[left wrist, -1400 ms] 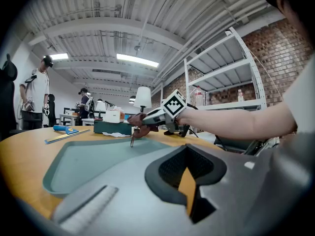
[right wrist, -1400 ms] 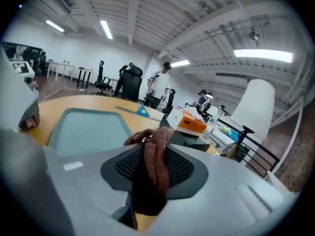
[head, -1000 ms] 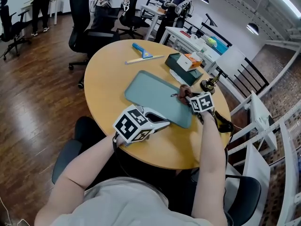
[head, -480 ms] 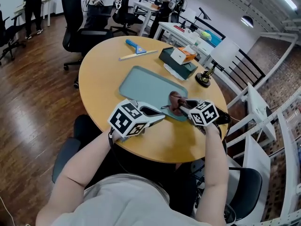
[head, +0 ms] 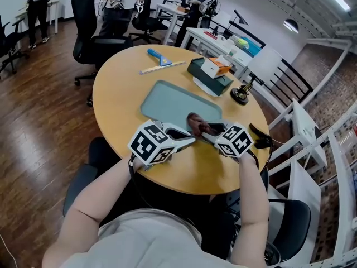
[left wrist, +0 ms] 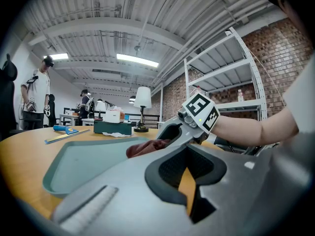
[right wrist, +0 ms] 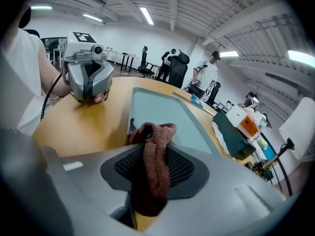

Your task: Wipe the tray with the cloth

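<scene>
A teal tray [head: 167, 100] lies in the middle of the round wooden table [head: 120, 94]. A rust-brown cloth [head: 195, 123] sits bunched at the tray's near right edge. My right gripper [head: 205, 129] is shut on it. In the right gripper view the cloth [right wrist: 156, 166] runs between the mesh pads of that gripper [right wrist: 155, 146] and spills forward at the tray's [right wrist: 157, 113] near corner. My left gripper [head: 185, 137] rests by the tray's near edge, just left of the cloth. Its jaws look shut with nothing in them [left wrist: 170, 154].
Behind the tray are a dark green box [head: 209, 74] with an orange-and-white carton on it, a blue scraper [head: 158, 56] and a ruler [head: 162, 67]. A lamp base [head: 241, 97] stands at the right. Office chairs [head: 89, 24] and people fill the room behind.
My right gripper has dragged the cloth from the tray's right side leftward along the near edge, toward the left gripper. The left gripper has stayed in place.
</scene>
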Tool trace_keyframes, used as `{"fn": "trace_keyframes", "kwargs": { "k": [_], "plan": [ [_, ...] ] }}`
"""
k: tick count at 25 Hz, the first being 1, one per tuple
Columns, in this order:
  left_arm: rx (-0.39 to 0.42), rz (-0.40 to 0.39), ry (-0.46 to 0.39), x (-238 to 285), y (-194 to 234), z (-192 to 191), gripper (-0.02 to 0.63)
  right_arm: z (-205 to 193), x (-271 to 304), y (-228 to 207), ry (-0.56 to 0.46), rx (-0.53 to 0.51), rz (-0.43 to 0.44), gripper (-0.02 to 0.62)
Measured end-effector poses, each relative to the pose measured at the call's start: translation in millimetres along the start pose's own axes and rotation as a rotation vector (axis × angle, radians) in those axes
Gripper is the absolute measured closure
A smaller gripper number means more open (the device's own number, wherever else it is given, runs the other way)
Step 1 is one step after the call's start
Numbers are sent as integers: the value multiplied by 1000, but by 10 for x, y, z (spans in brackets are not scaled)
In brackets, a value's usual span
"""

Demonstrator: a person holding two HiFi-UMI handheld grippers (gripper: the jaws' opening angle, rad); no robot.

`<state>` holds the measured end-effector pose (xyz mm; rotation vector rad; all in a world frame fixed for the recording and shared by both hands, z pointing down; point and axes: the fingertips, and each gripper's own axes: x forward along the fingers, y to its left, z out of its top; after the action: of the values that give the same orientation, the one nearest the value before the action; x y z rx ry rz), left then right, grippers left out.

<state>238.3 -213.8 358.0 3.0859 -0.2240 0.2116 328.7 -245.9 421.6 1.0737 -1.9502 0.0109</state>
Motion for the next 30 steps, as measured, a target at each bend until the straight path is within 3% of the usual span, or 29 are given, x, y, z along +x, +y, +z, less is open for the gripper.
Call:
{"fn": "trace_keyframes", "kwargs": {
  "k": [6,19,30],
  "plan": [
    [1,1,2,17,-13,0,284,-20,243,-303,56,-23,-12,468],
    [7,4,6,60,-6,-10,284,-226,652,-1296,161,52,-165,468],
    [4,4,7,69,-36,-33,284,187,969,-1141,116,-28,-121,468]
  ]
}}
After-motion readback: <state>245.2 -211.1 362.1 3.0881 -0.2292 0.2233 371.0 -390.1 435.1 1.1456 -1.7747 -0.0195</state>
